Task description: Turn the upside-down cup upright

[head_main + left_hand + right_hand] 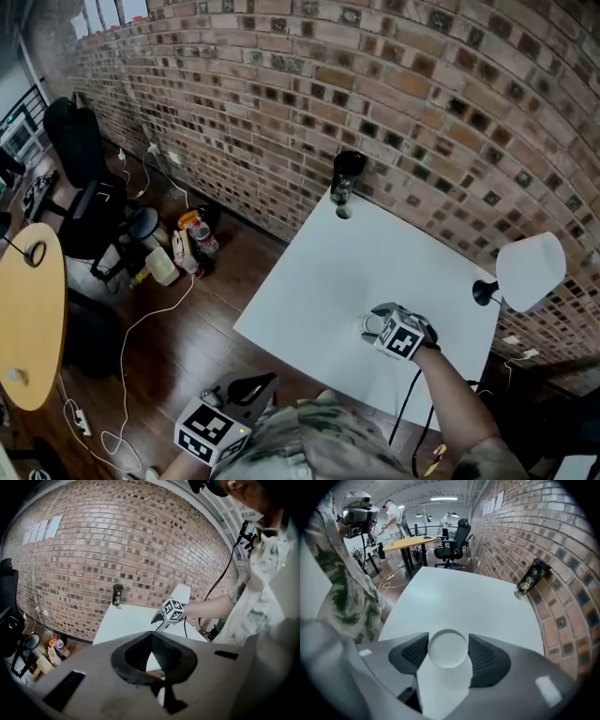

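Head view and both gripper views, one moment. The right hand-held gripper (447, 642) is closed on a clear cup (447, 652). Both ribbed pads are pressed against the cup's sides, and one round end of the cup is turned away from the camera, towards the white table (459, 602) (whether that end is rim or base cannot be told).

In the head view the same hand-held gripper (377, 325) is seen over the near part of the table (375, 253), pointed steeply down, with its marker cube uppermost. Contact between cup and table cannot be made out.

The left hand-held gripper (151, 638) is held off the table's near-left edge, above the wooden floor (178, 328). Its jaw tips are brought together and nothing is gripped between them. In the head view it (255, 384) appears at the lower edge of the picture.

A dark patterned bottle (347, 176) is stood upright at the table's far corner, just beside the brick wall (375, 84). The bottle is also shown in the right gripper view (532, 580) and the left gripper view (116, 595). A white lamp (531, 270) is placed at the table's right edge. A black office chair (80, 155) and a round wooden table (28, 319) are seen well apart, at the left.
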### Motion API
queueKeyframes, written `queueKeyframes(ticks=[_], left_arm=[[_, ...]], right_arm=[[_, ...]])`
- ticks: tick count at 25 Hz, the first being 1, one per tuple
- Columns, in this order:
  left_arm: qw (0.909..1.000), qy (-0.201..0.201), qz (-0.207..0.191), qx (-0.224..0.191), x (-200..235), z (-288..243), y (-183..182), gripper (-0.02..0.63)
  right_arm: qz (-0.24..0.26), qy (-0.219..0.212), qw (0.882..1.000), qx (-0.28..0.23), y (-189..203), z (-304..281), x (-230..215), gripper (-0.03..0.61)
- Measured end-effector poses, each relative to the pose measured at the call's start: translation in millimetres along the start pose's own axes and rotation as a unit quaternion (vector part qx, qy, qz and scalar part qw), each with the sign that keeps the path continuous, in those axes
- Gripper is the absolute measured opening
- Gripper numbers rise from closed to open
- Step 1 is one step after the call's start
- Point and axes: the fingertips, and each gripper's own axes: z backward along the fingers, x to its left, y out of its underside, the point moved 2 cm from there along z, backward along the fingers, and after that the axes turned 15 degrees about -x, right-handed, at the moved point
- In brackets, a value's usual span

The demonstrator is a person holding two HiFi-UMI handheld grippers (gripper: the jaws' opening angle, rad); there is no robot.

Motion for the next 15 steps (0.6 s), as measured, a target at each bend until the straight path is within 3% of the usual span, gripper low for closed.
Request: queueKeyframes(ticks=[7, 15], left_arm=[[0.9998, 0.014, -0.013, 0.007, -23.0, -20.9, -5.2, 0.006], [0.998, 0.046, -0.033, 0.028, -55.9, -49.0, -8.0, 0.006]], right_arm=[[-0.043, 0.046, 0.994, -0.09, 19.6, 24.0, -1.9, 0.262], [-0.091, 0.089, 0.98, -0.151, 61.6, 57.5, 2.4, 0.262]])
